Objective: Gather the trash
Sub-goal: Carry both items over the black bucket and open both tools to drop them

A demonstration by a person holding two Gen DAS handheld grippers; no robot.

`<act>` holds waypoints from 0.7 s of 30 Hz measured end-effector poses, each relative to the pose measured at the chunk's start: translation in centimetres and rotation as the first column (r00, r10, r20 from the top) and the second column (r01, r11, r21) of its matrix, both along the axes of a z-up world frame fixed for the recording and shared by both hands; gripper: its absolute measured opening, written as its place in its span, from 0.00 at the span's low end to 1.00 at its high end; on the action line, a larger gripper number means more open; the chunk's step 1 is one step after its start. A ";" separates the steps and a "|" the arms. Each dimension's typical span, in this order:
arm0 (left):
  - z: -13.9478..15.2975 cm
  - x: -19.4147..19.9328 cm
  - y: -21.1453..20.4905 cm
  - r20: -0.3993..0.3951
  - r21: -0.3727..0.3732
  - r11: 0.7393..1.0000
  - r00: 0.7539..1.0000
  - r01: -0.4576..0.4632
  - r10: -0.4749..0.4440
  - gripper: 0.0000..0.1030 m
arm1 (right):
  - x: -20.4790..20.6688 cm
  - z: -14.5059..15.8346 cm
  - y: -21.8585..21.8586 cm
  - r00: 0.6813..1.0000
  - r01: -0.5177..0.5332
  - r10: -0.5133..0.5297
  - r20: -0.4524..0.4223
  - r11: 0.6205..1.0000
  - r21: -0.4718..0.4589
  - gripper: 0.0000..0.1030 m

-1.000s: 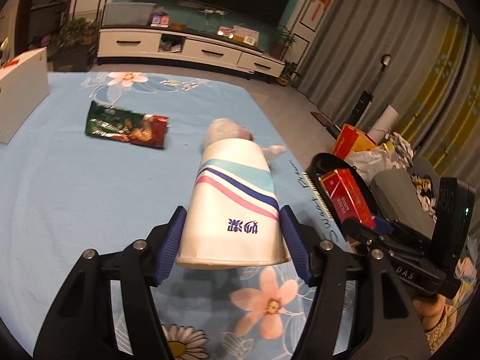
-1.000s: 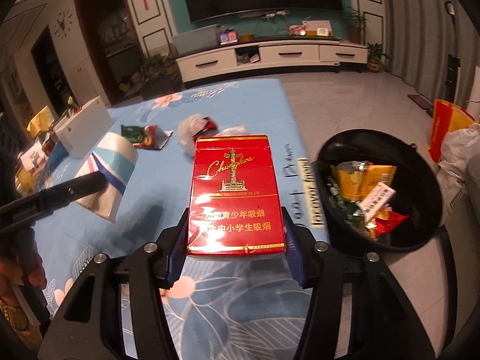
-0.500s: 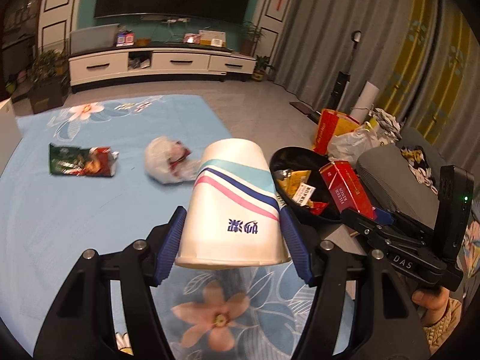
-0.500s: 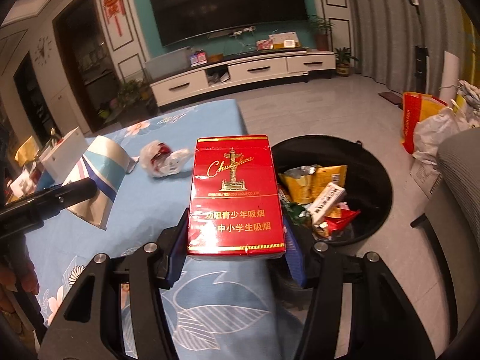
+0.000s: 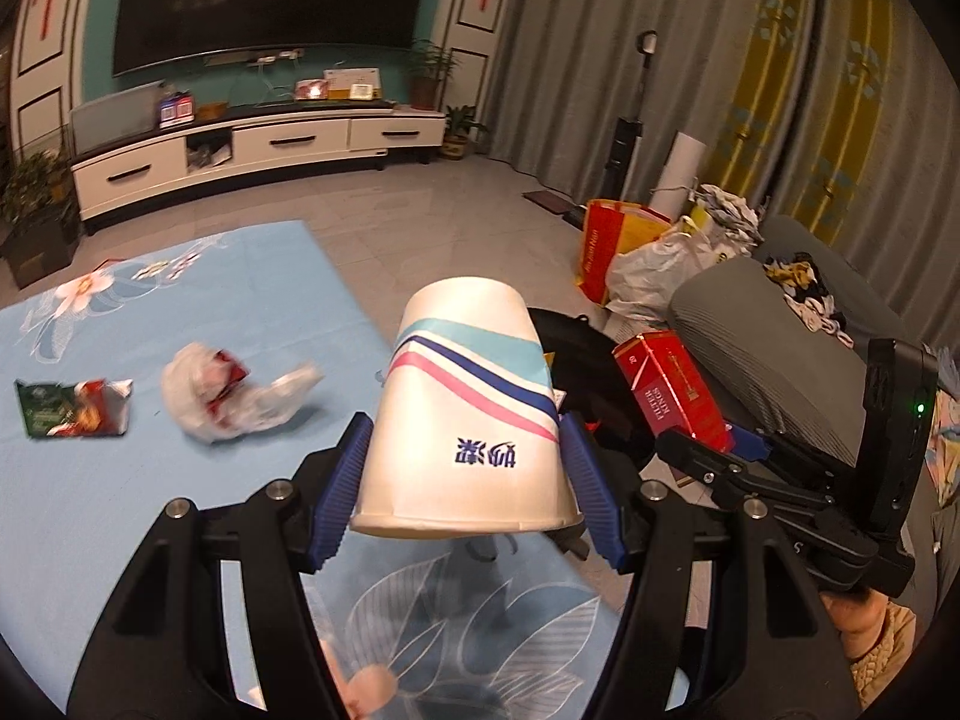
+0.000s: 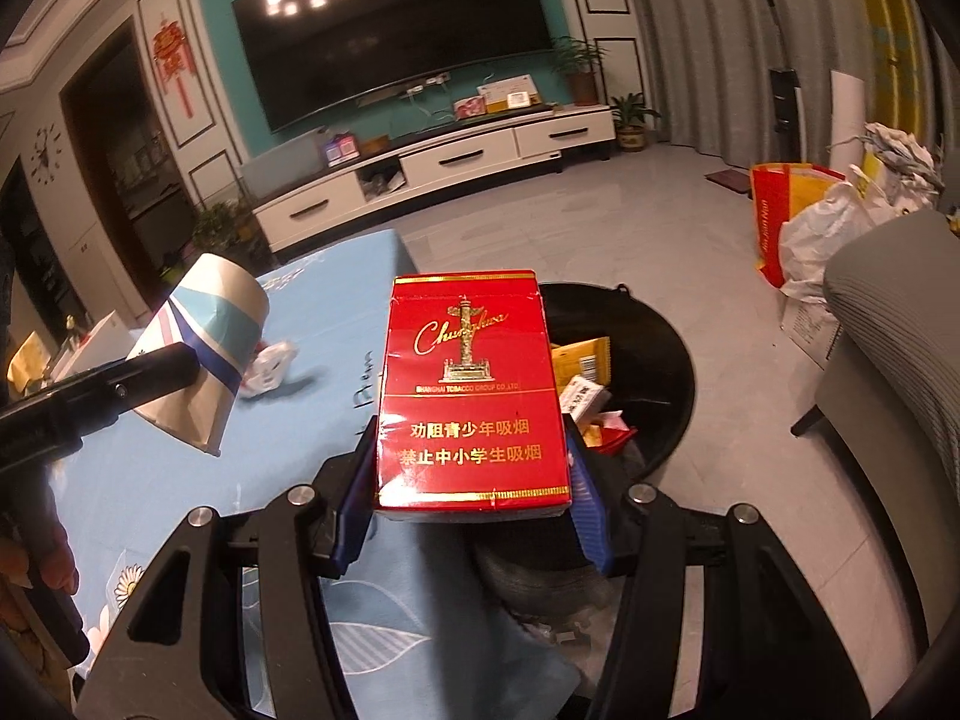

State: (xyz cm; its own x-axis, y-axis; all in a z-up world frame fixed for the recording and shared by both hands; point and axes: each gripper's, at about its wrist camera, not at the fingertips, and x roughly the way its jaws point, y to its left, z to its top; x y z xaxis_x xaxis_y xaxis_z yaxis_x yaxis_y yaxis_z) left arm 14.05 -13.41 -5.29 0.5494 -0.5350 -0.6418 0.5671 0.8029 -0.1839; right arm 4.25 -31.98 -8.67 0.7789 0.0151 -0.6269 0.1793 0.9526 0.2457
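The left tongs [image 5: 465, 468] clamp an upside-down paper cup [image 5: 465, 420] and the right tongs [image 6: 471, 504] grip a red cigarette pack [image 6: 471, 390], both carried over the desk [image 5: 180, 510] edge toward the black bin [image 6: 660, 360], probably so each drops straight in.

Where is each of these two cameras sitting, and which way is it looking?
Left wrist: rides the left tool, facing forward and down past its paper cup onto the blue cloth; the right tool's body shows.
Right wrist: rides the right tool, over its red packet toward the black bin; fingers show.
Shared: cup, packet, bin, crumpled bag.
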 end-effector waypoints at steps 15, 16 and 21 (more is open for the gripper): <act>-1.1 3.0 -7.5 0.023 0.048 0.995 0.996 0.085 -0.087 0.63 | 1.8 -0.8 -3.7 0.998 0.060 -0.060 0.010 0.998 -0.003 0.54; -1.3 3.2 -7.9 0.024 0.052 0.995 0.996 0.088 -0.089 0.63 | 2.0 -0.9 -3.9 0.998 0.063 -0.063 0.008 0.998 -0.002 0.54; -2.4 4.1 -9.5 0.018 0.074 0.992 0.995 0.101 -0.103 0.63 | 3.0 -1.6 -4.8 0.997 0.080 -0.080 -0.007 0.997 -0.005 0.54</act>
State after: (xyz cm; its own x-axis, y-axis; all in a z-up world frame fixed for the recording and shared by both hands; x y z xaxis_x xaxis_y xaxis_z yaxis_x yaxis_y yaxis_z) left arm 18.19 -22.89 -7.72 0.5084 -0.5409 -0.6701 0.6498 0.7516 -0.1137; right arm 7.24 -36.79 -10.27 0.7728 -0.0501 -0.6327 0.2569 0.9363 0.2396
